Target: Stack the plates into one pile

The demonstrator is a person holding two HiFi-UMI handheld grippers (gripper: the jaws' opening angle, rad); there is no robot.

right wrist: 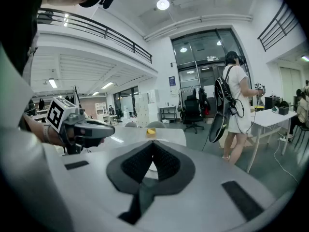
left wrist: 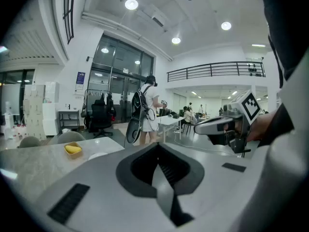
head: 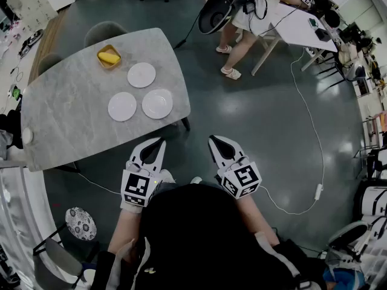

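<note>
Three white plates lie apart on the grey marble table: one at the back, one front left, one front right. Both grippers hover over the floor short of the table's near edge, away from the plates. My left gripper is shut with nothing in it, its tips pressed together. My right gripper is also shut and empty, its tips meeting. In the left gripper view only the rim of one plate shows.
A yellow bowl with something yellow in it stands behind the plates. Chairs sit at the table's far side. A person stands by a white desk at the back right. A white cable runs across the floor.
</note>
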